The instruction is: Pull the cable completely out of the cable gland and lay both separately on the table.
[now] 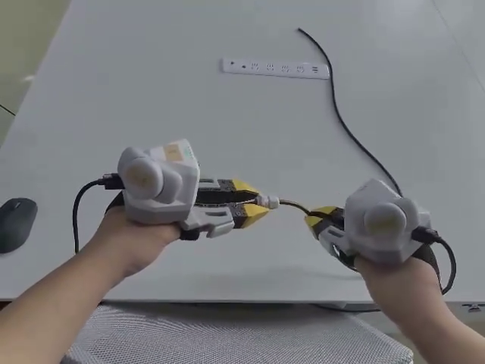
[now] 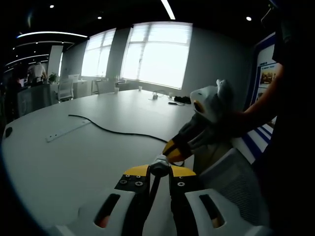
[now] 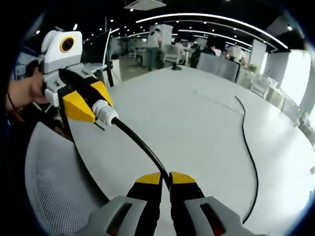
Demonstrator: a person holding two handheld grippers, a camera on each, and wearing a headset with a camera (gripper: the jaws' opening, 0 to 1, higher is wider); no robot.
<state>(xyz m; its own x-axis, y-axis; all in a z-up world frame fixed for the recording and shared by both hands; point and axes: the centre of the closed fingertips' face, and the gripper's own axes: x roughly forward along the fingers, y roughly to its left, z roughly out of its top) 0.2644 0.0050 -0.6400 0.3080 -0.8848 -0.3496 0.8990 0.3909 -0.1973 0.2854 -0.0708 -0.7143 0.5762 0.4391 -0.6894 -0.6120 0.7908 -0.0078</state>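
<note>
Tongs first: left gripper (image 2: 159, 172) has grey plastic jaws with yellow tips, clamped tight on the cable gland (image 2: 159, 163). The gland is a small white fitting, round and ribbed, with its nose poking out past the tips. Right gripper (image 3: 165, 178) has the same yellow tips, pinched together on the cable (image 3: 138, 141), which is thin, black, round and smooth. The cable runs in a short slack curve from the right tips into the gland mouth, so its end sits inside, not pulled out. Both are held by hands over the near part of the table (image 1: 151, 98), which is white, matte and flat. On the far side lies a long flat white power strip (image 1: 276, 68). A loose black cord (image 1: 348, 130) snakes past the strip's right end toward the right hand. A dark rounded mouse (image 1: 15, 224) sits at the left edge. A grey mesh chair seat (image 1: 227, 337) shows below the near edge.
</note>
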